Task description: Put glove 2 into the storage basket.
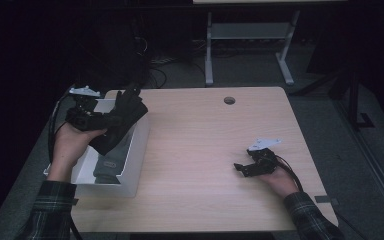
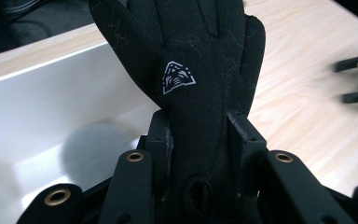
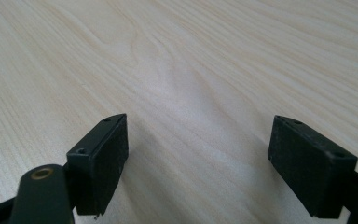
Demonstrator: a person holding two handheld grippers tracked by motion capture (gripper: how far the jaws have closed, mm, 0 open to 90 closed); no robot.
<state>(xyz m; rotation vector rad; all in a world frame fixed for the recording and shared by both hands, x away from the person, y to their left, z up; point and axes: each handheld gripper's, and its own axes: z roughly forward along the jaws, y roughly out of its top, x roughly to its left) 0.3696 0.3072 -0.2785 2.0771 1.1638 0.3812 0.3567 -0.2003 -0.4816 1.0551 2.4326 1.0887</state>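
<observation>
Glove (image 1: 121, 118) pinched at cuff in my L tongs (image 1: 111, 121), hanging over white bin (image 1: 132, 165) at 9 o'clock. I'd carry it w/ steady grip toward counter (image 1: 195, 150) center. R tongs (image 1: 241, 168) at 4 o'clock: wide open, empty.

Your black fabric glove (image 2: 191, 60) ran off the top edge of the left gripper view, its fingertips cut away. In the high view, it covered part of the white rectangular bin (image 1: 130, 150), and the grey folded item (image 1: 111, 167) inside was too dim to identify. Your right gripper (image 2: 356, 77) showed blurred at that view's right edge.
</observation>
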